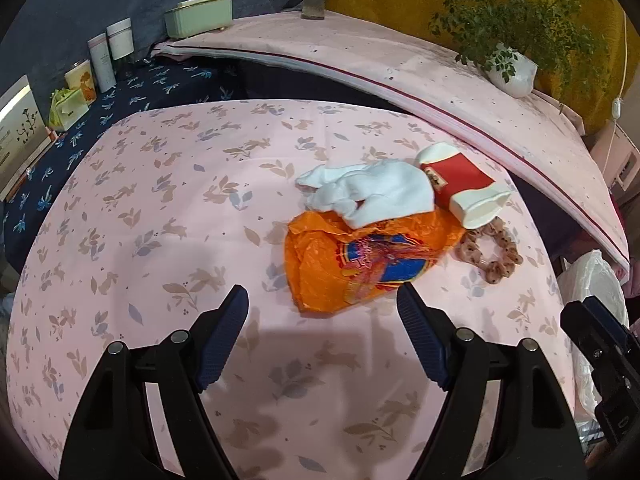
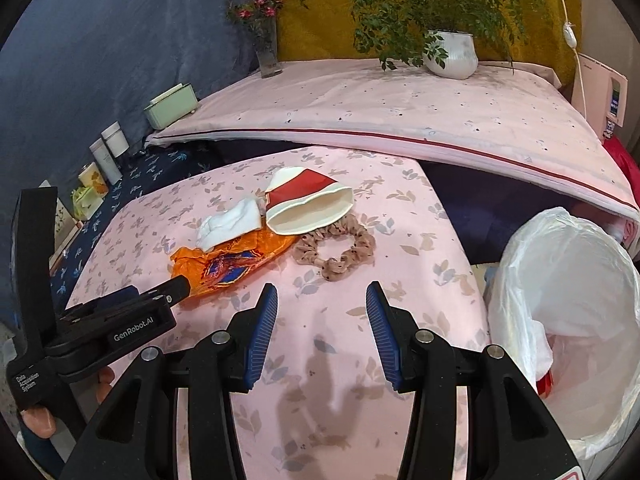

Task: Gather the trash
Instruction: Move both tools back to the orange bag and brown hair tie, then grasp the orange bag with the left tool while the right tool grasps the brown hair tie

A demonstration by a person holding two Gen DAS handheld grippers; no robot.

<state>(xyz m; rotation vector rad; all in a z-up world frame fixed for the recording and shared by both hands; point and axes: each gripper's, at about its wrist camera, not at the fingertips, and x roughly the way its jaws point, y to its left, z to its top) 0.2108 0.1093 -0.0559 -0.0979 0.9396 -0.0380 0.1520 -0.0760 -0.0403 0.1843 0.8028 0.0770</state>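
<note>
A small pile of trash lies on the pink leaf-print table (image 1: 160,208) (image 2: 400,208): an orange snack wrapper (image 1: 340,268) (image 2: 224,260), a crumpled white tissue (image 1: 372,192) (image 2: 228,224) and a crushed red-and-cream paper cup (image 1: 460,184) (image 2: 308,200) lying on its side. A brown scrunchie (image 1: 492,252) (image 2: 336,248) lies beside the cup. My left gripper (image 1: 324,312) (image 2: 176,286) is open and empty, just short of the wrapper's near edge. My right gripper (image 2: 322,312) (image 1: 596,328) is also open and empty, a little short of the scrunchie.
A bin lined with a white bag (image 2: 520,264) (image 1: 596,276) stands off the table's right edge. Behind runs a raised pink-covered ledge with a potted plant (image 2: 452,54) and a flower vase (image 2: 268,56). A green box (image 1: 200,16), jars and cards stand at left on navy cloth.
</note>
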